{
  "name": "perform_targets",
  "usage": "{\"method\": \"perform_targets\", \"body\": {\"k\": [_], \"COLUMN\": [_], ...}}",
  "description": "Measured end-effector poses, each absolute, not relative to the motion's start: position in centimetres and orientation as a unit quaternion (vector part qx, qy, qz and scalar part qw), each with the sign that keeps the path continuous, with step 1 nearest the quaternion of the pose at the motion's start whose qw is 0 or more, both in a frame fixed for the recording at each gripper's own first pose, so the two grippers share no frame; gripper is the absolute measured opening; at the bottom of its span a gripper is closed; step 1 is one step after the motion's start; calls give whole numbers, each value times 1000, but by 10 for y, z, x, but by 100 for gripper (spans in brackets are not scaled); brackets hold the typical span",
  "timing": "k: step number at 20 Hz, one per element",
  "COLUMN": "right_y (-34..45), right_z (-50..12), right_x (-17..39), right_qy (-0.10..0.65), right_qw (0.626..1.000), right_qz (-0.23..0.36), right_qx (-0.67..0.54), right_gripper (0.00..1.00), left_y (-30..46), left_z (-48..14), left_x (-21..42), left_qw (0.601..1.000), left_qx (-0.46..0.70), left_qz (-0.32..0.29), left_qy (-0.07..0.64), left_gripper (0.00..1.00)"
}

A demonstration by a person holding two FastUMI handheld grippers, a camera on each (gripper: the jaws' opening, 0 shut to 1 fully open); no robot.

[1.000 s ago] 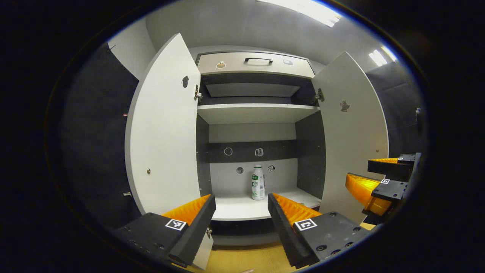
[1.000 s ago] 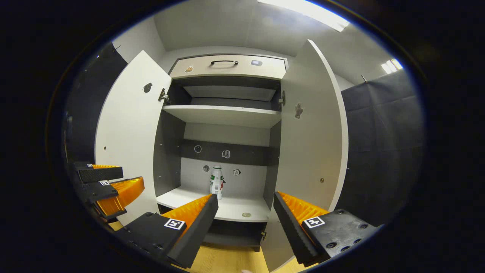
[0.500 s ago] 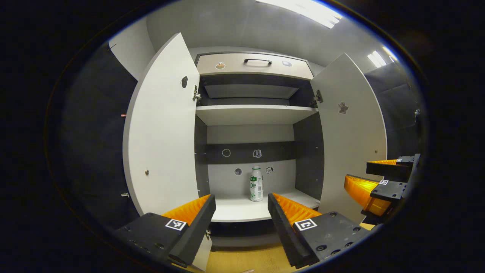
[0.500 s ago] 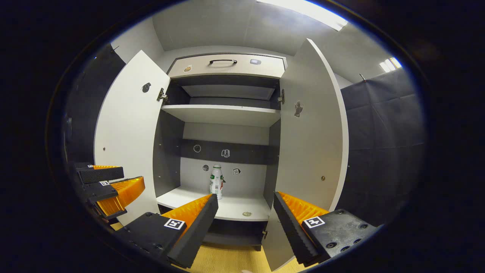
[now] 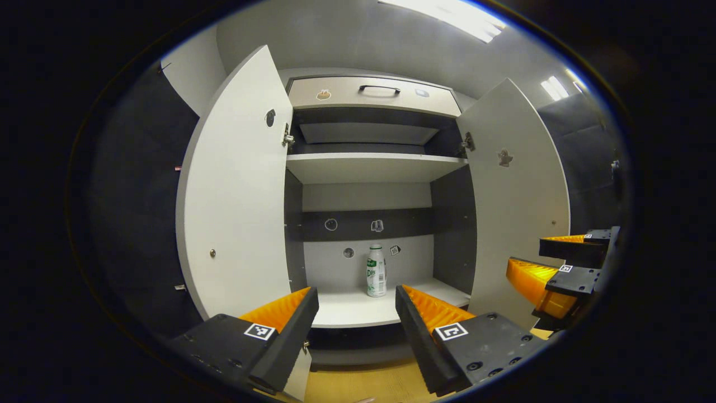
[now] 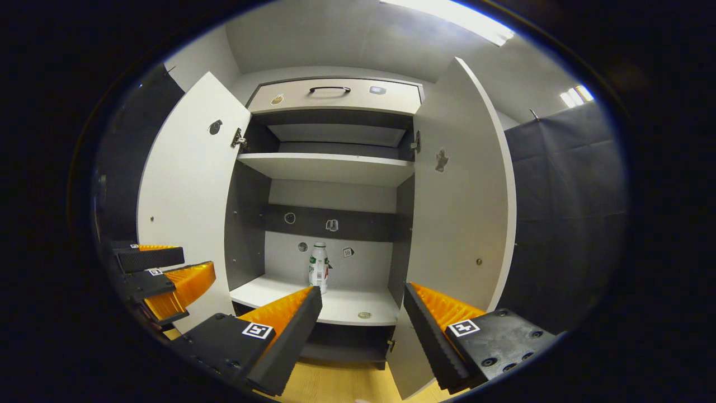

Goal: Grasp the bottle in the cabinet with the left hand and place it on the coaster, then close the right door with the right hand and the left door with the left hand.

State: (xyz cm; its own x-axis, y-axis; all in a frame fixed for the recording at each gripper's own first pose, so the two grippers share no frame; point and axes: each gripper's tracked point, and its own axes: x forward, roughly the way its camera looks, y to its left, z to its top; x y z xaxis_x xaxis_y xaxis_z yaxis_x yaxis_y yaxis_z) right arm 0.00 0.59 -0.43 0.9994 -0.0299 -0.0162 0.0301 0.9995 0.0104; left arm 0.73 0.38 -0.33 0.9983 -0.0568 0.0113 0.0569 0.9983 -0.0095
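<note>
Left gripper view: the left door point(image 5: 235, 184) stands swung fully outward, which leaves the cabinet interior exposed for a frontal reach. The left claw point(image 5: 357, 313) is wide open and holds nothing; its two fingers frame the lower shelf point(image 5: 347, 310), an alignment that appears intended for a straight approach. The bottle point(image 5: 376, 270) stands upright toward the back of that shelf, near the rear panel and well apart from both side walls, so either finger can pass beside it. Small stickers point(image 5: 377, 225) sit on the rear panel above and beside the bottle. An upper shelf point(image 5: 375, 167) and a drawer front with a handle point(image 5: 379, 88) lie above; neither intrudes on the reach path. The right door point(image 5: 517, 196) is also swung out. The right claw point(image 5: 551, 268) waits beside that door, outside the opening, where it does not block the left claw.

Right gripper view: the left claw point(image 6: 162, 274) shows at the left edge, in front of the left door point(image 6: 184, 201). The bottle point(image 6: 318, 267) stands upright on the lower shelf point(image 6: 263, 288). A small round object point(image 6: 364, 315), probably the coaster, lies near the front edge of that shelf, well forward of the bottle. The right claw point(image 6: 363, 316) is wide open and empty. The right door point(image 6: 464, 212) stands edge-on just beside it, within easy reach for the later closing step.
</note>
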Motion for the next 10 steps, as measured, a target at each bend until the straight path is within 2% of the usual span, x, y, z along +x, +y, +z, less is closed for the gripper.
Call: {"method": "perform_targets", "body": {"k": [4,5,6,10], "right_y": [8,9,10,15], "right_z": [-7,-7,-7,-9], "right_x": [-1,-1,-1,-3], "right_qy": [13,14,14,15], "right_qw": [1000,1000,1000,999], "right_qz": [-20,-22,-24,-31], "right_qx": [10,11,12,9], "right_gripper": [97,98,98,98], "left_y": [7,8,8,11], "left_z": [-6,-6,-7,-9], "left_x": [8,9,9,10], "left_qw": [999,999,999,999], "left_qx": [-4,-3,-2,1], "left_qz": [-36,-38,-41,-53], "left_qy": [-3,-3,-3,-3], "left_gripper": [88,84,88,88]}}
